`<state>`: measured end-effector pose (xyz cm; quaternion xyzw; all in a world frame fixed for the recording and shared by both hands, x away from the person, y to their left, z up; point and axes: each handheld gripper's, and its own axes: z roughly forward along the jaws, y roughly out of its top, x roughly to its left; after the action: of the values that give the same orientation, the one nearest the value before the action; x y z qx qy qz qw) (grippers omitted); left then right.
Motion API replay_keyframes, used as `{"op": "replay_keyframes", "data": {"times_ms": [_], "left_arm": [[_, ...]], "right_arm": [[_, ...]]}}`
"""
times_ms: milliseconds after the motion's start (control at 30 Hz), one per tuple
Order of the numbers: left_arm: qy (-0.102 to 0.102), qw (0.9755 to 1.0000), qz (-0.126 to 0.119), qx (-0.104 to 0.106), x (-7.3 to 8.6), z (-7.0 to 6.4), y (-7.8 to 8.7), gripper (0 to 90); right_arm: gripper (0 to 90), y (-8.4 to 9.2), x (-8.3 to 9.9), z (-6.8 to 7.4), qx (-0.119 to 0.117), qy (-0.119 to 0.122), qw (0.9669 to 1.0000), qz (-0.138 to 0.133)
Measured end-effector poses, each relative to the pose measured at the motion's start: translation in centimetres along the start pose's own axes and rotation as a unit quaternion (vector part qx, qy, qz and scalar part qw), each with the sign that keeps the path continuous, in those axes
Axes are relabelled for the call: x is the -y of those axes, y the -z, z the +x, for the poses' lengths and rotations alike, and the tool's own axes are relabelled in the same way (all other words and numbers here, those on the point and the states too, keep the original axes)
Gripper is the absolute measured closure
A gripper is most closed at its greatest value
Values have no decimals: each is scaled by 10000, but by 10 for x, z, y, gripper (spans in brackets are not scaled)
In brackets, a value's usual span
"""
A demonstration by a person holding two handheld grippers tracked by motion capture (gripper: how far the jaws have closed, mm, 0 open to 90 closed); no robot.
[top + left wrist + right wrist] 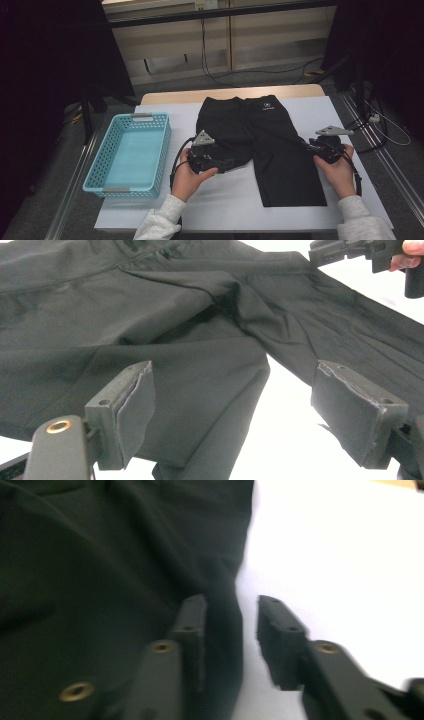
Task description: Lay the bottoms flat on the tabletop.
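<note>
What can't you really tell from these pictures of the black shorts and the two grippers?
- Right gripper, right gripper view: motion blur hides whether its pads pinch the edge of the black shorts.
- Logo on the shorts, high view: too small to read.
- Left leg of the shorts, high view: partly covered by the left gripper and hand.
- Blue basket, high view: its near wall hides the near floor.

High overhead, claw cameras close, shorts (260,145) shared

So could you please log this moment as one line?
black fabric shorts: on white table | left gripper: open at shorts | right gripper: open, straddling hem
</note>
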<state>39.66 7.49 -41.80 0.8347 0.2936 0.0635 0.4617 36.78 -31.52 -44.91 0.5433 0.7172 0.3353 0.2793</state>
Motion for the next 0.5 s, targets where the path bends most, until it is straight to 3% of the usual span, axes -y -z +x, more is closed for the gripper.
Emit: {"op": "replay_keyframes", "data": {"times_ms": [100,167,300,400,500], "left_arm": [[0,10000,-25,-6,0,1,0,182],[6,10000,-5,12,1,1,0,182],[23,9999,-87,45,-2,0,3,182],[101,9998,-118,115,-4,-1,4,181],[92,9999,-48,124,-2,-2,4,182]], "right_arm": [[502,7,-3,8,8,226,9997,-55],[470,12,-4,15,-103,312,9995,-31],[432,22,-1,36,-517,442,9976,-87],[413,27,-1,58,-1074,489,9930,-78],[401,27,4,79,-1380,522,9891,8]]}}
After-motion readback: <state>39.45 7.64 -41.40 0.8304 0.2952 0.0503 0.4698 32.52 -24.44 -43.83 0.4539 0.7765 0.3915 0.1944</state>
